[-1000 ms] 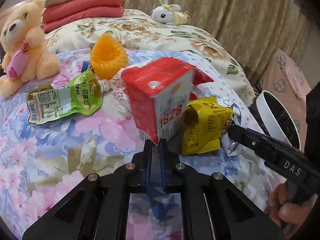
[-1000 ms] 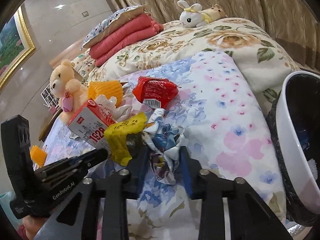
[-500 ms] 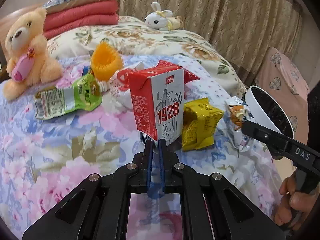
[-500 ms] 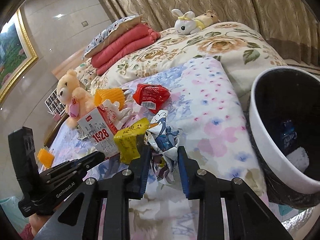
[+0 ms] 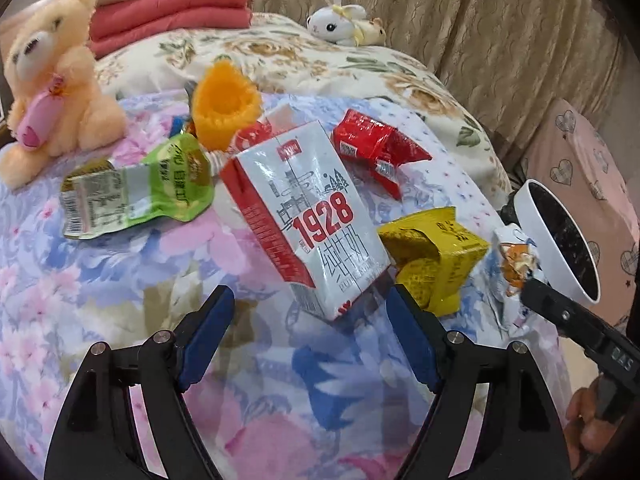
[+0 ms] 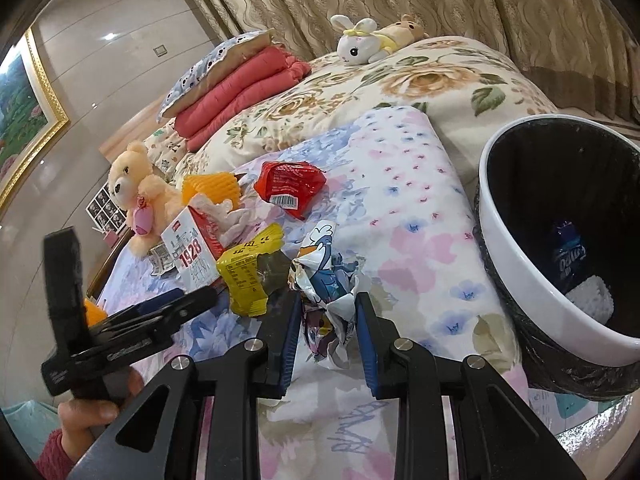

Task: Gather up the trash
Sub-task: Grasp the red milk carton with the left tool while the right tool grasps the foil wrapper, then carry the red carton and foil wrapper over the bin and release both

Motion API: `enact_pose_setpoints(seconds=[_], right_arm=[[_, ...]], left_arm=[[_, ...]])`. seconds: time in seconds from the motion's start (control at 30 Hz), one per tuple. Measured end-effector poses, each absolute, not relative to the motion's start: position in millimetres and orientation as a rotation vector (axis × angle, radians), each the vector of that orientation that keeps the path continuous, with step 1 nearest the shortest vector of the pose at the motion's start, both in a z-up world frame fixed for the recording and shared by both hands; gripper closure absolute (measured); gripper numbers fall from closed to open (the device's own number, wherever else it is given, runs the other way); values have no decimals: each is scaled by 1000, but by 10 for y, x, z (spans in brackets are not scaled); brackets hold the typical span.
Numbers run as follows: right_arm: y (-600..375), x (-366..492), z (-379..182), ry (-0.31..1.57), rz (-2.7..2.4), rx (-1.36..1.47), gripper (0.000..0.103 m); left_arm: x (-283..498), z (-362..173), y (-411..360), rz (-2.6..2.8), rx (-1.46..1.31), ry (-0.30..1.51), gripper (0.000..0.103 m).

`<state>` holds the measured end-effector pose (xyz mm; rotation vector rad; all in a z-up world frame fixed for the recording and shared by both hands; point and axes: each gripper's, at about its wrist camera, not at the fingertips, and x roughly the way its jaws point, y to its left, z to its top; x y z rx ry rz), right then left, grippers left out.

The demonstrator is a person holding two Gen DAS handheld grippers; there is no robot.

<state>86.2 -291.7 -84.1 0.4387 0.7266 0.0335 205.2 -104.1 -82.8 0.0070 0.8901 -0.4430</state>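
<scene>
My left gripper point(image 5: 308, 300) is open, its jaws wide apart just in front of a tilted red-and-white "1928" milk carton point(image 5: 308, 216) on the bed. My right gripper point(image 6: 327, 300) is shut on a crumpled blue-and-white cartoon wrapper point(image 6: 324, 276), held above the bed left of the white trash bin point(image 6: 516, 280); the wrapper also shows in the left wrist view point(image 5: 514, 264). A yellow packet point(image 5: 436, 256), a red wrapper point(image 5: 376, 148), a green pouch point(image 5: 136, 188) and an orange foam net point(image 5: 224, 108) lie around the carton.
A teddy bear point(image 5: 48, 80) sits at the left, folded red blankets point(image 5: 168, 12) and a white bunny point(image 5: 340, 20) at the back. The bin point(image 5: 560, 248) with a black liner holds a blue wrapper point(image 6: 568, 252). Curtains hang behind the bed.
My left gripper has opened and let go of the milk carton, which now leans tilted on the bed. My right gripper has carried the cartoon wrapper up and toward the bin.
</scene>
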Motion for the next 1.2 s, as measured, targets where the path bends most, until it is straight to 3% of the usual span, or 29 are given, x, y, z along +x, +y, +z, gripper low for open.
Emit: enact_pose_setpoints(seconds=[0.33,0.37,0.4,0.43,0.57,0.7,1.2], right_arm=[[-2972,849,-821,724,12,438,75],[-2971,847,-823,724,13,438,75],[-2970,847,-825,725,12,438,75],[-2968,845,-825,726,12,438,75],[-2965,837,-818,720,10,439,75],[-2973,796,-784,707,9,440,75],[-3158,505,-595,645,0,454,75]], left_arm=[[2172,-823,-995,-477,-95,901,23],[2189,-832,-998,-479,-100,903,29],[2203,-843,-1001,-488,-107,907,45],[2221,-856,-1011,-500,-113,918,50],[2139,-801,-1047,-511,-83,872,64],[1977,-707,-1058,-514,-50,826,72],[1383,-270,-1310,-608,5,703,72]])
